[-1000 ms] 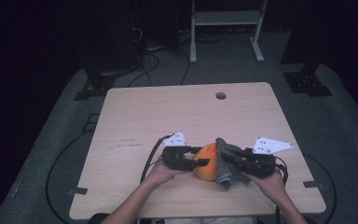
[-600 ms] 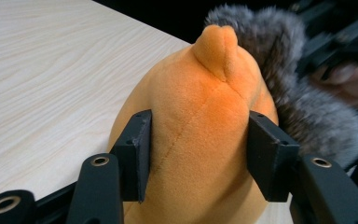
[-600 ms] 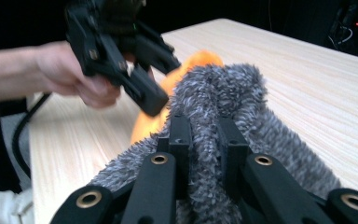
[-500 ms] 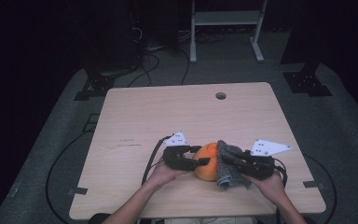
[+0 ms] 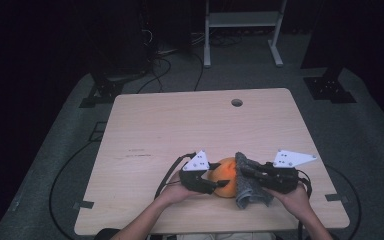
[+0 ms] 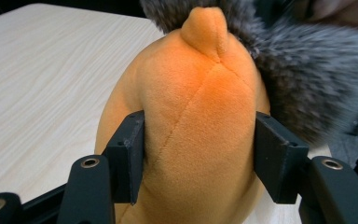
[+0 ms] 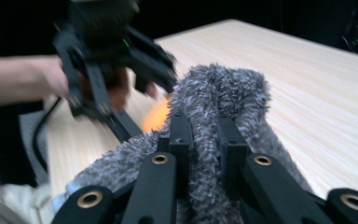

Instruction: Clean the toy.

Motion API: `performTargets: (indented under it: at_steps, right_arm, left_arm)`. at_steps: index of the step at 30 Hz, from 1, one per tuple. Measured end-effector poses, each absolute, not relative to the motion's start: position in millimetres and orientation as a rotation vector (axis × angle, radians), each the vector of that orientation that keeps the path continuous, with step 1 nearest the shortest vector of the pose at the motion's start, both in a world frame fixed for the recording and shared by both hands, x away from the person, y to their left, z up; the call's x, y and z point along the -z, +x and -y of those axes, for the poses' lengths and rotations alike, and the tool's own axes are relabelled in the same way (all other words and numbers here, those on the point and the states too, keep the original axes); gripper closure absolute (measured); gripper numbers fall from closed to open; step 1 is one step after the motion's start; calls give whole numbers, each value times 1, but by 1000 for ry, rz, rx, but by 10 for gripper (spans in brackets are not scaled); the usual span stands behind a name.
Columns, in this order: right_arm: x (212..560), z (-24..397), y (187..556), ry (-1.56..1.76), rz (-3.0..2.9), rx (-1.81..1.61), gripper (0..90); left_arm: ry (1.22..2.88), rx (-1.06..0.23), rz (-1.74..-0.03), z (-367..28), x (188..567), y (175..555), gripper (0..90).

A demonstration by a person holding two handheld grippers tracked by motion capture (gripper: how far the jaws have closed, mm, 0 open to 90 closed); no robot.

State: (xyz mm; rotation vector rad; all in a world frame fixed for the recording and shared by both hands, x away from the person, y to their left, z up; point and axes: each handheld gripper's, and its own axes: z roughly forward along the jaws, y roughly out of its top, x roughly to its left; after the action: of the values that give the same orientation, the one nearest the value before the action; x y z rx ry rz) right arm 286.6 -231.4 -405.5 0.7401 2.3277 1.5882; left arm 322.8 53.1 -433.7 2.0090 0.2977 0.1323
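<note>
So here's where I'm at: I've got a gripper in each hand, both working at the near edge of the wooden table (image 5: 180, 125), right in front of me.

My left gripper (image 6: 196, 158) has the orange plush toy (image 6: 191, 126) sitting between its 2 jaws. In the left gripper view the pads are pressed into both sides of the plush, and you can see the fabric bulging a bit around them, so I'd call that a grasp. Those jaws have just been closing in a little on it. The toy has a small nub on top and a stitched seam running down the middle.

My right gripper (image 7: 205, 140) is clenched on the grey fuzzy cloth (image 7: 219, 93). In the right gripper view the 2 jaws stand close together with a fold of the shaggy fabric pinched between them, and the rest of the cloth is flopping out on either side.

From the high view, the orange plush toy (image 5: 223, 176) rests on the table between the 2 grippers, with the left gripper (image 5: 211, 181) at its left side and the grey fuzzy cloth (image 5: 247, 182) draped against its right side, touching it. The right gripper (image 5: 244, 171) comes in from the right. Cables trail off both grippers toward me.
</note>
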Motion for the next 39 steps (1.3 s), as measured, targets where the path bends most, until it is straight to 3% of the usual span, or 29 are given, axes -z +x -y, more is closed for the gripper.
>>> performTargets:
  at_steps: [5,10,18,24,27,29,30,32,34,39]
  right_arm:
    - [403,243,287,794,-2321,-1596,791]
    - [378,213,286,637,-2371,-1592,789]
    - [393,221,295,706,-2393,-1539,795]
    - [402,233,291,760,-2395,-1567,796]
    - [404,237,289,774,-2390,-1602,794]
    - [401,236,287,760,-2386,-1587,793]
    - [401,236,287,760,-2386,-1587,793]
    - [393,236,286,747,-2359,-1605,793]
    - [383,232,285,716,-2334,-1616,793]
    - [377,207,287,630,-2356,-1594,791]
  left_arm:
    - [2010,-119,-273,-48,435,322,417]
    - [2032,-148,-245,-43,434,317,418]
    - [2014,-102,-254,-47,437,321,419]
    - [1981,-38,-260,-50,437,328,182]
    - [2014,-48,-282,-47,443,332,123]
    - [2008,-70,-265,-46,445,331,266]
    - [2006,-100,-258,-46,444,330,266]
    - [2001,-142,-270,-47,436,327,420]
    - [2015,-167,-262,-47,430,324,465]
    - [2051,-204,-269,-49,428,322,475]
